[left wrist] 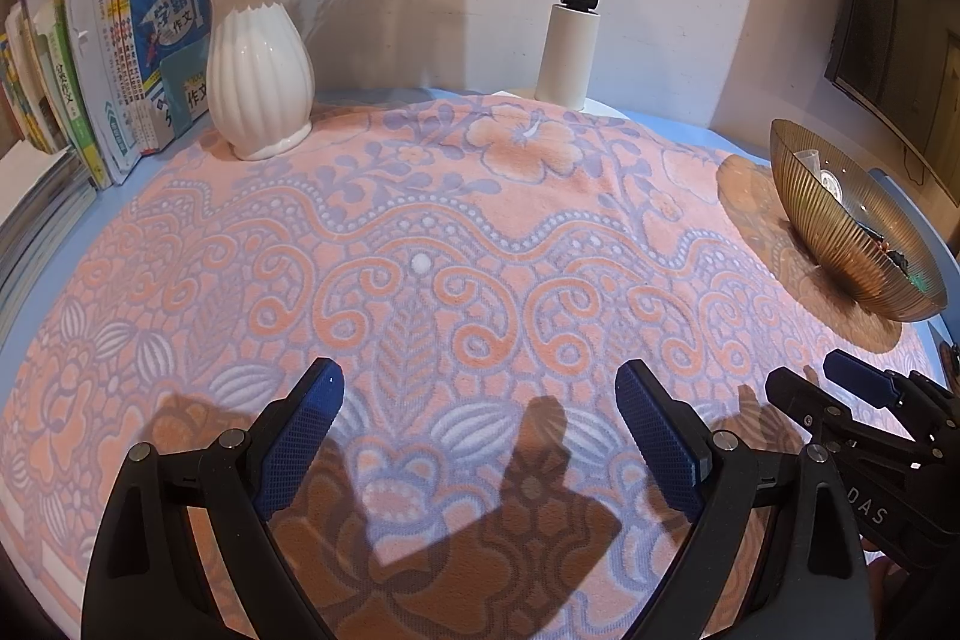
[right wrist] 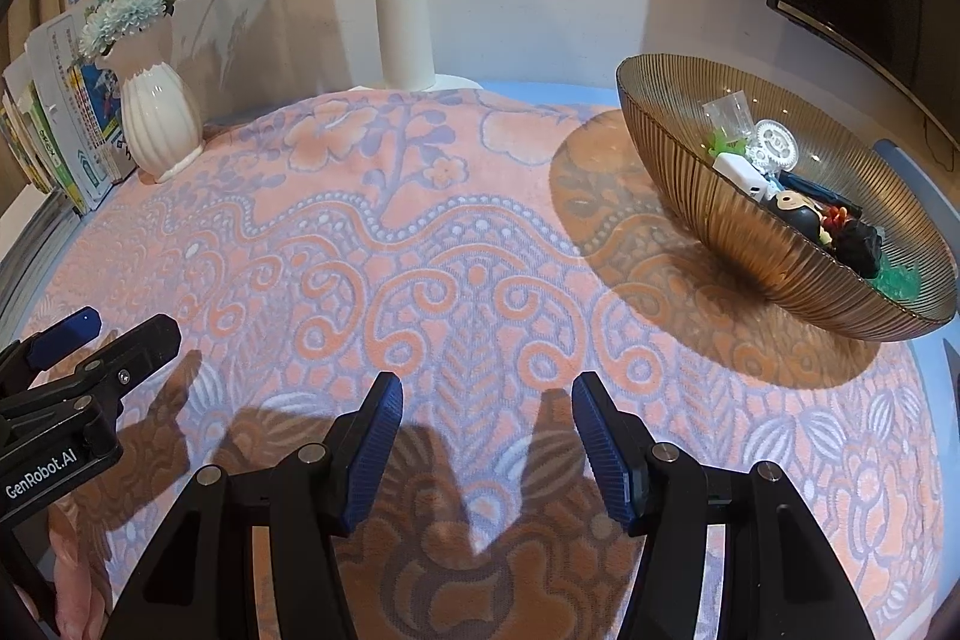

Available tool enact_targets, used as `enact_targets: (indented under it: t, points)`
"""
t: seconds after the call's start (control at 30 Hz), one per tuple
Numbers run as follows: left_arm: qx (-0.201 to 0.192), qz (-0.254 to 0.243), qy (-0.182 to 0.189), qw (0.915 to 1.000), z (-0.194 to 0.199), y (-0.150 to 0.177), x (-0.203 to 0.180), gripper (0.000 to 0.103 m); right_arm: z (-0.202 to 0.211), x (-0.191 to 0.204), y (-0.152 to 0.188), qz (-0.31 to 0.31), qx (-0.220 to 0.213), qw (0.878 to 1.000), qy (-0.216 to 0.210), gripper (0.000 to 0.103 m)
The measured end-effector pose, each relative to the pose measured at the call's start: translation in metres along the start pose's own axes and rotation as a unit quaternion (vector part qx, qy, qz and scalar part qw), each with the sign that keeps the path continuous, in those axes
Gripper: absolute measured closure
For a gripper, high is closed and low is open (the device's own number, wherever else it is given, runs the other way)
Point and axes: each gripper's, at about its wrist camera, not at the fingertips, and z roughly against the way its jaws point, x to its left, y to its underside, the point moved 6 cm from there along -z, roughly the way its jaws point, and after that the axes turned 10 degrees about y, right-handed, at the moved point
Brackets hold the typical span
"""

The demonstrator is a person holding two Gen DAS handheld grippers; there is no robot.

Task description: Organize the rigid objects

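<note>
Holding both tools clear of the patterned cloth point(right wrist: 468, 244): my left gripper point(left wrist: 480, 430) stands wide and empty, my right gripper point(right wrist: 486, 442) half-spread and empty. All small items point(right wrist: 792, 196) sit in the amber bowl point(right wrist: 738, 244), far right. Risk: reaching in could tip that narrow-based bowl.
</note>
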Motion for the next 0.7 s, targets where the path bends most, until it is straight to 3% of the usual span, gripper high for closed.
enact_targets:
  t: [0.4, 0.7]
  points:
    - [-0.001, 0.001, 0.000, 1.0000, 0.001, 0.001, 0.001, 0.011, 0.003, -0.003, -0.003, 0.001, -0.011, 1.000, 0.003, 0.046]
    - [-0.012, -0.014, -0.035, 0.9992, 0.006, 0.001, -0.005, 0.011, 0.015, -0.003, -0.019, 0.000, -0.017, 1.000, 0.007, 0.046]
